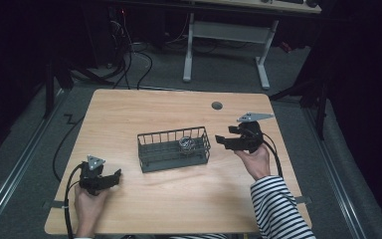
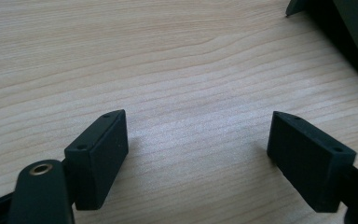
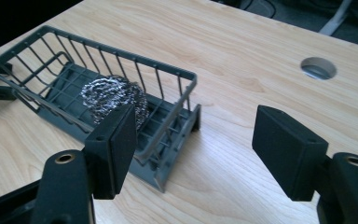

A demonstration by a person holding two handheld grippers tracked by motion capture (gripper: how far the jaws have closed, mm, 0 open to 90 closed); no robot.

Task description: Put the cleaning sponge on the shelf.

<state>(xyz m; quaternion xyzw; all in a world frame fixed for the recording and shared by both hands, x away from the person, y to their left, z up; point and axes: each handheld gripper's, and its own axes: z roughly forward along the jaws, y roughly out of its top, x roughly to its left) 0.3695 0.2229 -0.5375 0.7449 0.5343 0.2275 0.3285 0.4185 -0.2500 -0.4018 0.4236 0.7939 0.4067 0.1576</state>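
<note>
A dark grey wire basket (image 1: 149, 152) stands in the middle of the wooden table, and a shiny steel-wool scrubber (image 1: 187, 144) lies in its right end. The right gripper view shows the same basket (image 3: 37, 60) and scrubber (image 3: 114, 95) close ahead on the left. My right gripper (image 1: 225, 141) hovers just right of the basket, open, with nothing between its jaws (image 3: 193, 135). My left gripper (image 1: 108, 180) rests low near the table's front left, open over bare wood (image 2: 198, 144), well away from the basket.
A round cable hole (image 1: 217, 105) sits near the table's far edge, behind the right gripper. A corner of the basket (image 2: 349, 32) shows at the top right of the left gripper view. Beyond the table stand a white desk frame (image 1: 226, 37) and floor cables.
</note>
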